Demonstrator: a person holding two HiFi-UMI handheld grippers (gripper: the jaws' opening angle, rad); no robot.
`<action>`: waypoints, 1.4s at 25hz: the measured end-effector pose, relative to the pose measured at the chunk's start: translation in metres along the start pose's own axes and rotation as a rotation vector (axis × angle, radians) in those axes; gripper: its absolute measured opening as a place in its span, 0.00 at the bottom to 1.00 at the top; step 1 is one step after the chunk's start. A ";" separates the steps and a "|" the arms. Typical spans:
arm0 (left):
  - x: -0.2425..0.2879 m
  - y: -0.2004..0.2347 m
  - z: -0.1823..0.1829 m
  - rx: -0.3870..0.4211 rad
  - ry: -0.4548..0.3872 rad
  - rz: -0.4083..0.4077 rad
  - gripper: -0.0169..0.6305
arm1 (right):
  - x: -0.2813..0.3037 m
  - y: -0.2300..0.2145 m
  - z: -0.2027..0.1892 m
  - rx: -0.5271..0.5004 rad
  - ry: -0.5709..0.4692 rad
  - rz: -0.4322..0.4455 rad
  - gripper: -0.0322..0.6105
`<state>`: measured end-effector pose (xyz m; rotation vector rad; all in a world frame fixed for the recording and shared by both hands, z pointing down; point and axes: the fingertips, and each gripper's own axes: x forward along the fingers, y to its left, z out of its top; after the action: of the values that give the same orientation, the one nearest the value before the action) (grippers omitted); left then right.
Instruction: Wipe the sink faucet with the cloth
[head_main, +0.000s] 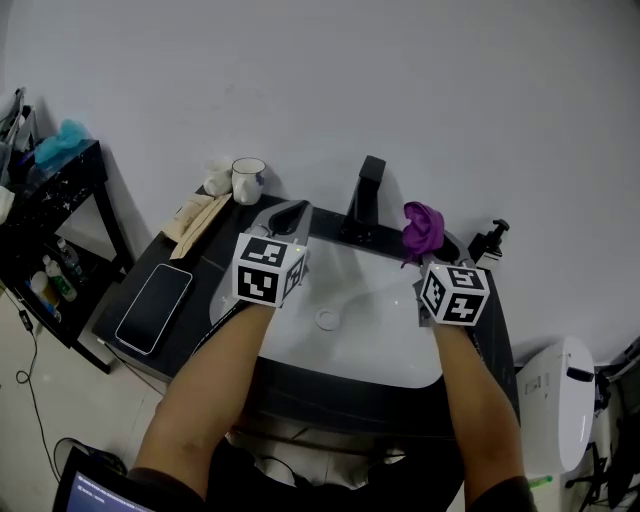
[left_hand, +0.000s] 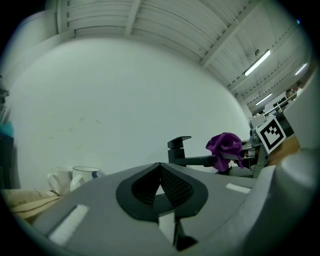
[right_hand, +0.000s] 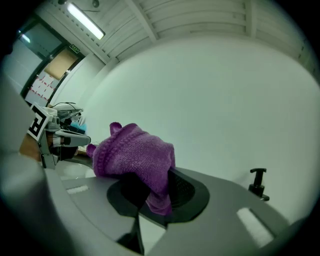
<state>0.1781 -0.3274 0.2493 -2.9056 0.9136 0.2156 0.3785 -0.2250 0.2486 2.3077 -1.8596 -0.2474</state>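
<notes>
While the right gripper (head_main: 432, 247) (right_hand: 155, 192) hangs over the far right rim of the white oval sink basin (head_main: 350, 330), its jaws are clamped on the purple knitted cloth (head_main: 423, 228) (right_hand: 135, 155). The cloth is bunched up and spills out above the jaw tips. It sits just to the right of the black angular faucet (head_main: 368, 195). From here I can't tell whether cloth and faucet are touching.

Over on the left, the left gripper (head_main: 290, 214) (left_hand: 160, 187) hovers above the far left edge of the basin. Its jaws are drawn together with nothing between them. Its own view looks across at the faucet (left_hand: 184, 150), with the cloth (left_hand: 226, 146) beyond it to the right.

The basin is set into a dark table (head_main: 205, 265). On the table's left side lies a flat black smartphone (head_main: 155, 307). A white mug with a dark rim (head_main: 248, 180) (left_hand: 86, 175) stands at the far left corner. At the far right, beside the basin, stands a black pump soap bottle (head_main: 490, 243) (right_hand: 258, 183). Both forearms reach in from the near edge.
</notes>
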 end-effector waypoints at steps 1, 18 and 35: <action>0.000 -0.001 0.000 -0.003 -0.002 -0.006 0.05 | -0.004 -0.002 -0.004 0.008 0.002 -0.011 0.17; -0.004 -0.005 -0.002 -0.057 -0.005 0.005 0.05 | -0.034 0.027 0.001 0.155 -0.098 0.058 0.17; -0.006 -0.001 -0.003 -0.066 0.010 0.001 0.05 | -0.018 0.038 -0.020 0.136 -0.025 0.093 0.17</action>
<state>0.1739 -0.3238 0.2534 -2.9692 0.9262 0.2355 0.3434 -0.2151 0.2771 2.3048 -2.0499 -0.1428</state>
